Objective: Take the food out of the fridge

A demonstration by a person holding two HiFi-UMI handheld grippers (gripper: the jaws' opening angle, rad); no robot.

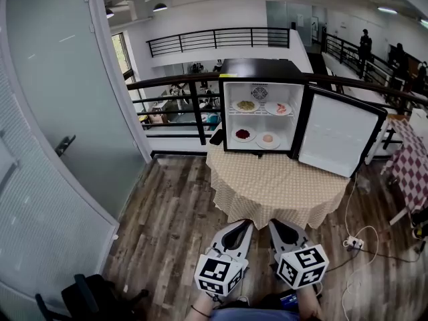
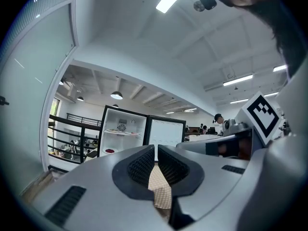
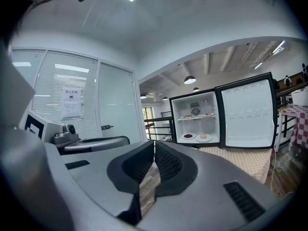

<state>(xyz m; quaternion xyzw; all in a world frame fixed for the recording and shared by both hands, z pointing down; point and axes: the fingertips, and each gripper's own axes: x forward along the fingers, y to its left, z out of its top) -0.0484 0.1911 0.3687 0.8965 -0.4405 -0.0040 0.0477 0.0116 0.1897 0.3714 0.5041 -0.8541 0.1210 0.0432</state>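
Note:
A small black fridge (image 1: pixel 261 69) stands on a round table (image 1: pixel 277 186) with its door (image 1: pixel 338 134) swung open to the right. Inside, two plates of food sit on the wire shelf: a yellowish dish (image 1: pixel 246 105) and a pinkish one (image 1: pixel 279 109). Two more lie on the fridge floor, one dark red (image 1: pixel 243 135) and one pale pink (image 1: pixel 269 139). My left gripper (image 1: pixel 242 227) and right gripper (image 1: pixel 279 228) are held side by side before the table's near edge, both shut and empty. The fridge (image 2: pixel 120 134) (image 3: pixel 196 117) shows well ahead in both gripper views.
A black railing (image 1: pixel 174 95) runs behind the table. A frosted glass wall with a door handle (image 1: pixel 63 144) stands to the left. A power strip (image 1: pixel 353 243) with cables lies on the wood floor at right, near a checkered table (image 1: pixel 411 169). A dark bag (image 1: pixel 87 296) sits lower left.

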